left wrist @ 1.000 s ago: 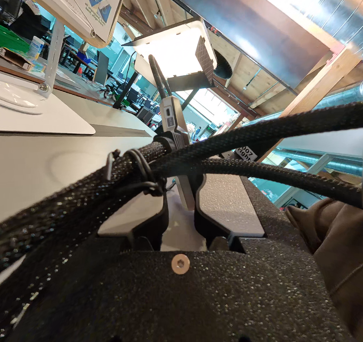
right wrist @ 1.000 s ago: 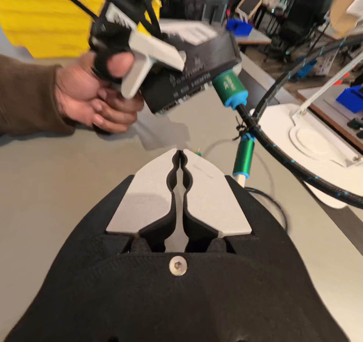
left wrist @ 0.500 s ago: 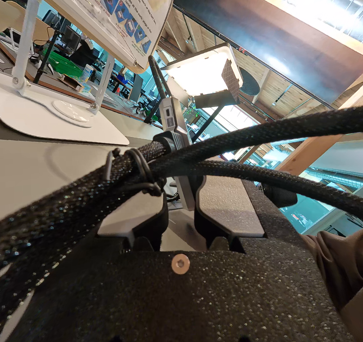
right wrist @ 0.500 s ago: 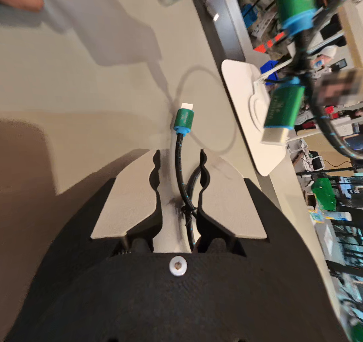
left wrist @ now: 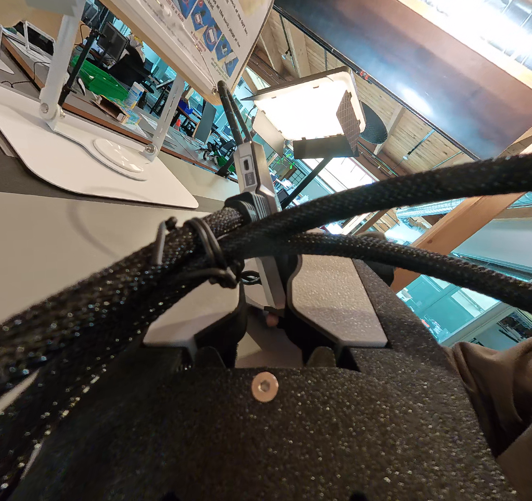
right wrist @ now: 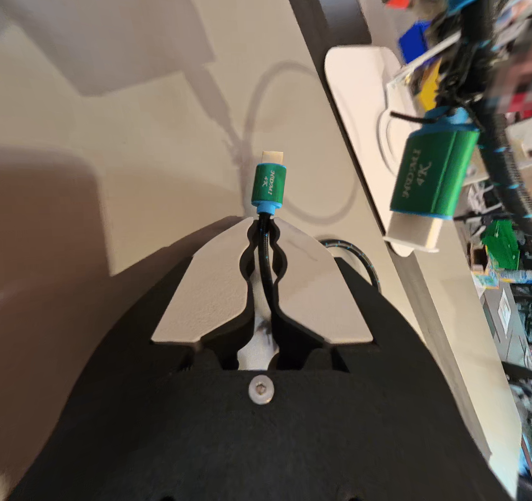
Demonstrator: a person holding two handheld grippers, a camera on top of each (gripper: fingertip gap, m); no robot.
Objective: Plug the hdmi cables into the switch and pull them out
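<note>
Black braided cable (right wrist: 266,260) with green metal plug (right wrist: 269,183): pinched in right hand-held gripper (right wrist: 263,224), above beige tabletop (right wrist: 129,142). Grey slim hub (left wrist: 254,182) clamped upright (ports facing) in left hand-held gripper (left wrist: 266,283).

Left gripper (left wrist: 266,268) fingertips are buried under the black braided cables (left wrist: 316,228), so contact with the grey hub (left wrist: 253,176) can't be read; the hub's lower end is hidden too. In the right wrist view the second green plug (right wrist: 431,179) and cable bundle (right wrist: 489,55) are motion-blurred and cut off by the right edge. The instruction board (left wrist: 201,12) is cropped at the top.
</note>
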